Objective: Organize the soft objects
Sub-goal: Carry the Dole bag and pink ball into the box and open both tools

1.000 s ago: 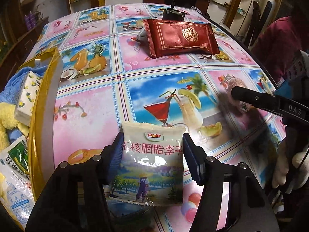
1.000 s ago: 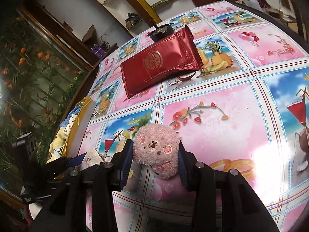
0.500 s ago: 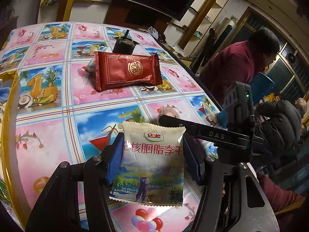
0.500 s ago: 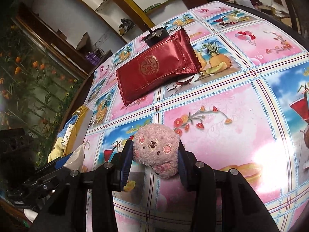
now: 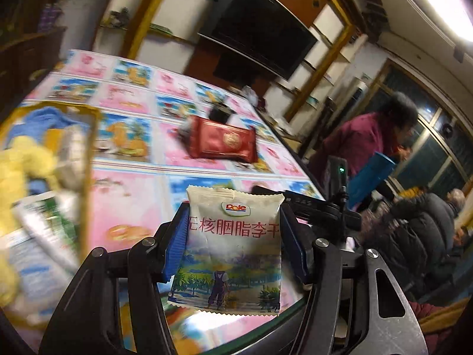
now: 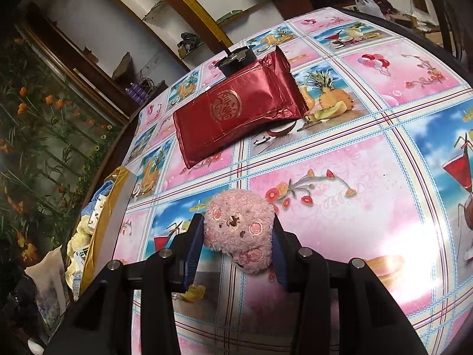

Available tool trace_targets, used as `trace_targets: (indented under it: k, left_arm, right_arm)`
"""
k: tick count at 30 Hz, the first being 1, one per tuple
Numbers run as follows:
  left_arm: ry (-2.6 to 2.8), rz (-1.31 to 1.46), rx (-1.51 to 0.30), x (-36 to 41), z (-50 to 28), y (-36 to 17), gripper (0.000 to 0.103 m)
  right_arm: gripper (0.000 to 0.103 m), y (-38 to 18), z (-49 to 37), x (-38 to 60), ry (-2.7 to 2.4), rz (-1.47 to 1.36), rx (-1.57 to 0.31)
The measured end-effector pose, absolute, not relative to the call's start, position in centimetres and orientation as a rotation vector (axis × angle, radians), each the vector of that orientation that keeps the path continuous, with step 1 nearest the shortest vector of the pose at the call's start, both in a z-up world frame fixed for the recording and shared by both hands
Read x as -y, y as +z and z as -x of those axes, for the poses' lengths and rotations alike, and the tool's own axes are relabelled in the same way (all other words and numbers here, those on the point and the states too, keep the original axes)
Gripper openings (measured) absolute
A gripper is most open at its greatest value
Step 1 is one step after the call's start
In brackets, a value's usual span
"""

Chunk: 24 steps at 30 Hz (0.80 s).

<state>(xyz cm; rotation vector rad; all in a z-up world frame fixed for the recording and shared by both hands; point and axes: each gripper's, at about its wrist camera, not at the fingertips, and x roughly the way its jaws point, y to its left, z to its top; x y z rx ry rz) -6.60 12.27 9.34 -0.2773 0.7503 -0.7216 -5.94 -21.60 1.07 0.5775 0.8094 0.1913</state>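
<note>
My left gripper point(image 5: 233, 236) is shut on a white Dole snack packet point(image 5: 233, 248), held up above the table's near edge. My right gripper point(image 6: 238, 242) is shut on a pink plush toy point(image 6: 239, 233), held just above the patterned tablecloth. A gold-rimmed box point(image 5: 87, 159) at the left holds soft things: a blue cloth point(image 5: 38, 121), a yellow plush point(image 5: 20, 165) and packets. The box also shows at the left of the right wrist view point(image 6: 102, 227). The right gripper's body point(image 5: 325, 207) shows beyond the packet in the left wrist view.
A red foil packet point(image 6: 239, 109) lies on the table's far part, also in the left wrist view point(image 5: 221, 143), with a small black object point(image 6: 236, 57) behind it. People point(image 5: 369, 142) sit beyond the right table edge. Shelves and a television stand behind.
My left gripper has lifted and swung left with the Dole packet, so the gold box comes back into view. My right gripper with the pink plush has barely moved.
</note>
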Motion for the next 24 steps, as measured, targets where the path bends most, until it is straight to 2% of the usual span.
trace_targets:
  k: [13, 24]
  left_arm:
    - [-0.356, 0.348, -0.627, -24.6, 9.7, 11.0, 0.059]
    - [-0.278, 0.272, -0.646, -28.4, 3.1, 11.9, 0.059]
  right_arm:
    - [0.041, 3.1, 6.9, 19.0, 0.306, -0.491, -0.754]
    - [0.042, 7.1, 4.9, 6.8, 0.56, -0.315, -0.798]
